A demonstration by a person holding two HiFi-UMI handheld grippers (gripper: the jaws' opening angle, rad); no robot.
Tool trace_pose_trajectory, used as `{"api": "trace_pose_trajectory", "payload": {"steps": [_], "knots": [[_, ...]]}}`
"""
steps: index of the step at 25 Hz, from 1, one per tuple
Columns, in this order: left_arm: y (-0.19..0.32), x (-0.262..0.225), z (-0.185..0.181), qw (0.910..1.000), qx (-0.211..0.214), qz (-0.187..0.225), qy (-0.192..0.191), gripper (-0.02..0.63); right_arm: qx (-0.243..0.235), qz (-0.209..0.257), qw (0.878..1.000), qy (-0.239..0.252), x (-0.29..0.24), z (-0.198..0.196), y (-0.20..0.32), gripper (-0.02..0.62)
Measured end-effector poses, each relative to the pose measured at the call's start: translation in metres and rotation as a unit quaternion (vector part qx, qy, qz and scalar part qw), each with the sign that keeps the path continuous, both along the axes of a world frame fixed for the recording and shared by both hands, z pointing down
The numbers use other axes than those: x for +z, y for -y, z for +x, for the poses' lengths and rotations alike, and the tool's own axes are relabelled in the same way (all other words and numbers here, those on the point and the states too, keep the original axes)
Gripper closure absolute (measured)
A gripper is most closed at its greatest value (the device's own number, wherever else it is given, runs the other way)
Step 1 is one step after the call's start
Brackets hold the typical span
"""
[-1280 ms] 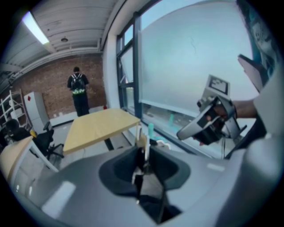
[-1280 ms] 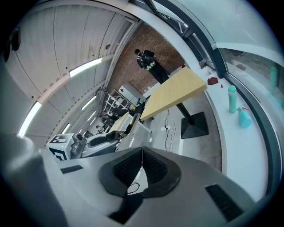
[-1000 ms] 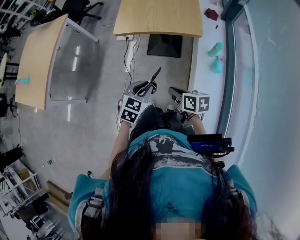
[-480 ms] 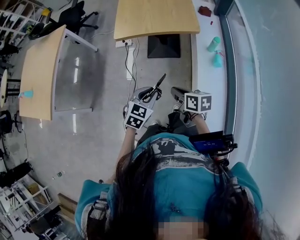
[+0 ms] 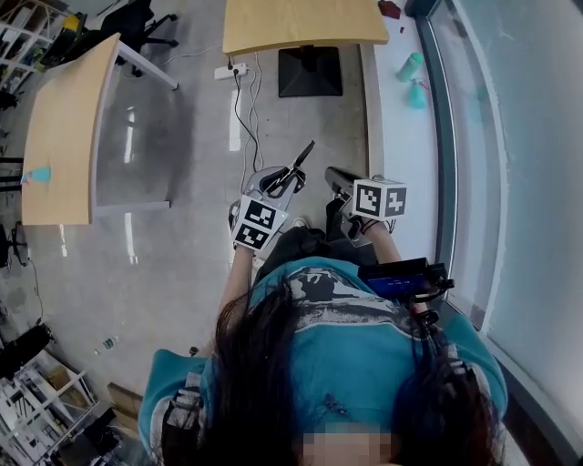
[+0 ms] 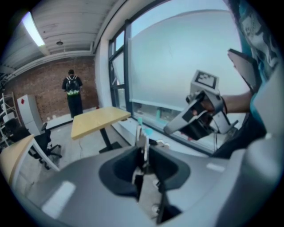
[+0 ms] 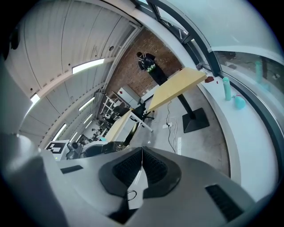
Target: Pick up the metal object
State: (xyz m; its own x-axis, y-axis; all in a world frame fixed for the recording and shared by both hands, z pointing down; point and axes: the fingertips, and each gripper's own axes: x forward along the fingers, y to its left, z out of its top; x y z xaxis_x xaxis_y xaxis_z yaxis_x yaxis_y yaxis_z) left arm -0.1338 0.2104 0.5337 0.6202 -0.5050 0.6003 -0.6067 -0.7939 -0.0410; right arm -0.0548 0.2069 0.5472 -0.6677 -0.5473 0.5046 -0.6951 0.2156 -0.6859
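The left gripper [image 6: 143, 155] had its jaws drawn narrow and clamped on the slim metal object [image 6: 142, 142], a thin pale strip standing upright between the pads. In the head view its far end jutted up and to the right, past the jaw tips, over open floor. The right gripper [image 7: 142, 154] was held just beside it on the right. Its ribbed pads were pressed together with nothing between them. Both tools were held low in front of the person in the teal printed shirt [image 5: 346, 337], well clear of any furniture.

The smooth grey concrete floor [image 5: 182, 246] lay open ahead and to the left of the grippers. Ahead stood a yellow wooden table top [image 5: 305, 23] on a black square base [image 5: 310, 71], its near edge well apart from the jaws. A white power strip [image 5: 230, 70] with trailing cables lay just left of that base. A second pale-wood table [image 5: 64, 127] ran along the left side, its long edge facing the open floor. On the right, a white window ledge [image 5: 392, 118] bounded the space, carrying two teal bottles [image 5: 409, 66] near its far end. Beyond it rose a dark-framed glass window [image 5: 510, 136]. Far off, in the left gripper view, a person with a dark backpack [image 6: 72, 91] stood before a red brick wall [image 6: 44, 86].
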Motion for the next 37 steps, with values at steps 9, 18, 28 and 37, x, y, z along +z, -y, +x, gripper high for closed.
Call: {"api": "trace_pose_trajectory", "payload": {"steps": [9,18,28,37], "knots": [[-0.044,0.001,-0.055,0.9999,0.003,0.002,-0.011,0.518,0.011,0.002,1.000,-0.011,0.001,-0.045,-0.051,0.583],[-0.060,-0.005,-0.081,0.9998,-0.006,0.011,-0.014,0.518,-0.007,0.012,1.000,-0.016,-0.007,-0.075,-0.063,0.583],[-0.068,-0.008,-0.102,0.9994,-0.024,0.015,-0.020,0.518,-0.025,0.015,0.999,-0.021,-0.011,-0.097,-0.066,0.583],[-0.072,-0.002,-0.106,0.9990,-0.037,0.013,-0.020,0.518,-0.038,0.014,0.999,-0.019,-0.006,-0.101,-0.066,0.583]]}}
